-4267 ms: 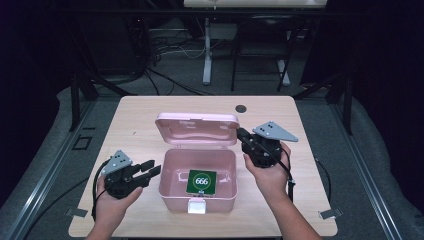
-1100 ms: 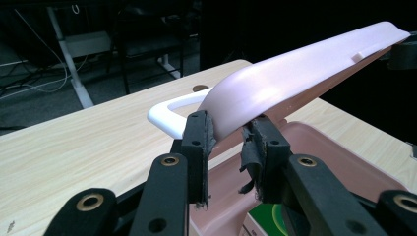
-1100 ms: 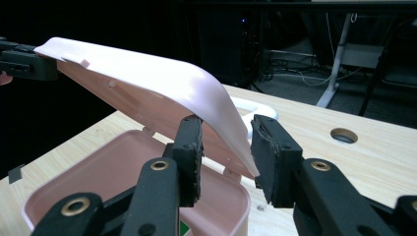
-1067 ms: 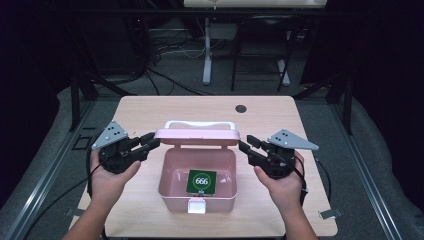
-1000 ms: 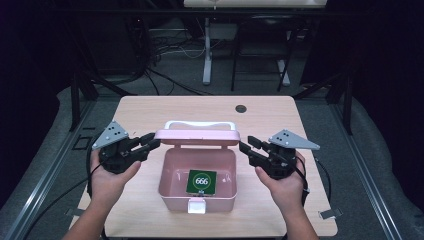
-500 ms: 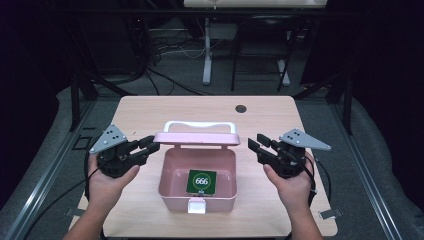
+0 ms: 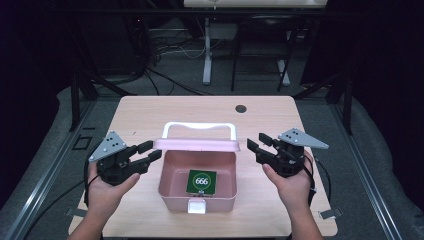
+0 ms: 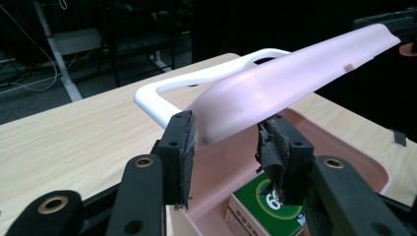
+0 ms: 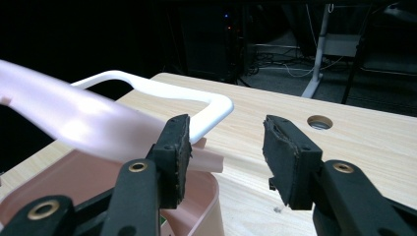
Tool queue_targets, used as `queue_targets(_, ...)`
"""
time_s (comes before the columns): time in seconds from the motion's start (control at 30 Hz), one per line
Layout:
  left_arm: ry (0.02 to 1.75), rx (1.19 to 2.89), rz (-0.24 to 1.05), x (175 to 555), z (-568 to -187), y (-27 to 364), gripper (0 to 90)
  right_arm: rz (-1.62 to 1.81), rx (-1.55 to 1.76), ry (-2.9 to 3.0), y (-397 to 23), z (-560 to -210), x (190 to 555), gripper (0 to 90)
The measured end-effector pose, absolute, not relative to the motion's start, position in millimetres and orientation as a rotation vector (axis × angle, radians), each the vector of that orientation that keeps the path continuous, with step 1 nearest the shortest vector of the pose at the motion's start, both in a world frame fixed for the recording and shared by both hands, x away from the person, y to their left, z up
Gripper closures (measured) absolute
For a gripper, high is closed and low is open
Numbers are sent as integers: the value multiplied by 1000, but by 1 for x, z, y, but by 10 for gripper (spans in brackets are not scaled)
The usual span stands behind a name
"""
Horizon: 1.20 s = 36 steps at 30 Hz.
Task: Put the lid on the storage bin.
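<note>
Dark floor, trailing cables and desk legs surround a pale wooden table [image 7: 150,115] with a round cable hole [image 7: 241,108] near its far edge, and a pink plastic box [image 7: 197,195] sits close to the near edge at mid-width, its lid [image 7: 196,145] half raised with a white handle [image 7: 199,127] on it and a green "666" packet [image 7: 202,182] inside. Left gripper [image 7: 146,151] hovers at the lid's left end and right gripper [image 7: 256,145] just off its right end. Both pairs of jaws have just been opening and now stand wide, gripping nothing, the lid's edge loose between the left pads [image 8: 183,147].
</note>
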<state>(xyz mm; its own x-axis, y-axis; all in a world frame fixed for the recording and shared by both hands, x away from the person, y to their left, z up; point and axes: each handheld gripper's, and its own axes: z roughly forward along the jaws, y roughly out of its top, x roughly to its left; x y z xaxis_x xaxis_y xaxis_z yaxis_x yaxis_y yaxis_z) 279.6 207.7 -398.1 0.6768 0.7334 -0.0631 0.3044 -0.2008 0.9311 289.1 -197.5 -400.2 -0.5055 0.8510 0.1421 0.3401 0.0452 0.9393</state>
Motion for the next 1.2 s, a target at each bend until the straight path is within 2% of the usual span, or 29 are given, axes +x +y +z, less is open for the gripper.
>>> queue_targets(1.2, 813, 1803, 434, 249, -425, 213, 567, 1444, 1209, 1871, -199, -409, 296, 511)
